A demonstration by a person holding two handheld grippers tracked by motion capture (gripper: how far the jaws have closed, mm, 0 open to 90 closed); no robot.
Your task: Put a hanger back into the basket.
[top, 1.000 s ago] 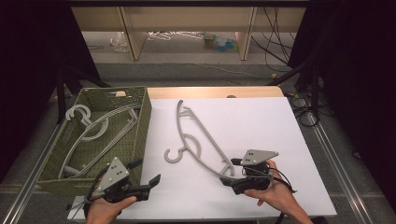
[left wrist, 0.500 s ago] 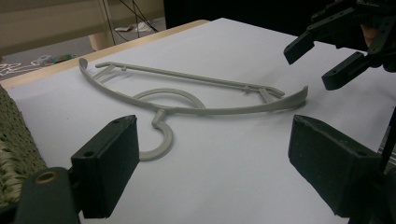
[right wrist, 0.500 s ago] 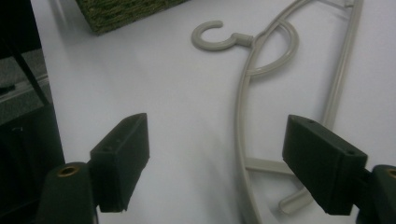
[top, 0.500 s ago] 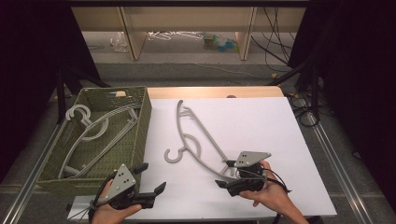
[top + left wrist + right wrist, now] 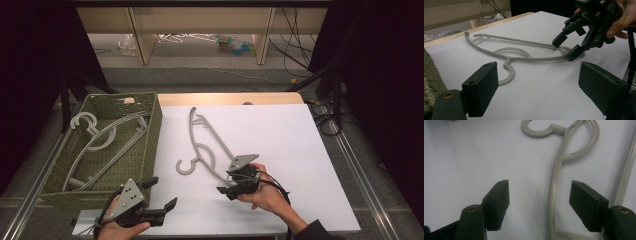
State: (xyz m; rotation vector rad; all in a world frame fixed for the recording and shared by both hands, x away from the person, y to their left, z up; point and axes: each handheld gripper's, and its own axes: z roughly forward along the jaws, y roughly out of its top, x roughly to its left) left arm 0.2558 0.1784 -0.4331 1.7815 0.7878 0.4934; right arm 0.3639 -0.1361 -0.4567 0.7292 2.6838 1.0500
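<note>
Where the white matte table sheet point(image 5: 280, 135) covers the wooden tabletop, a grey moulded-plastic clothes hanger point(image 5: 207, 142) lies flat at mid-table, its round hook point(image 5: 185, 167) curled toward the near left and its slim arms running away toward the far edge. The plastic is smooth and dull, with a looped ring below the hook neck; in the right gripper view the hook point(image 5: 537, 130) and ring sit at the top and one arm point(image 5: 554, 195) runs down between the jaws.

The right gripper point(image 5: 235, 182), black with a grey three-cornered plate, is held at the near end of the hanger. Its blocky black jaws stand apart, one on each side of the hanger arm, not clamped on it. The left gripper view shows the same gripper point(image 5: 567, 47) with its tips open over the hanger's end; whether they touch the plastic cannot be told.

The left gripper point(image 5: 160, 197) hovers at the near left edge of the sheet, just beside the basket's near corner, jaws wide apart and holding nothing.

An olive-green woven rectangular basket point(image 5: 152, 127) stands at the left of the table, touching the sheet's edge. Inside it lie several more grey plastic hangers point(image 5: 100, 140), stacked loosely, hooks toward the far left corner.

Beyond the table, black cables point(image 5: 300, 45) trail over the floor near pale wooden shelving legs point(image 5: 140, 35).
</note>
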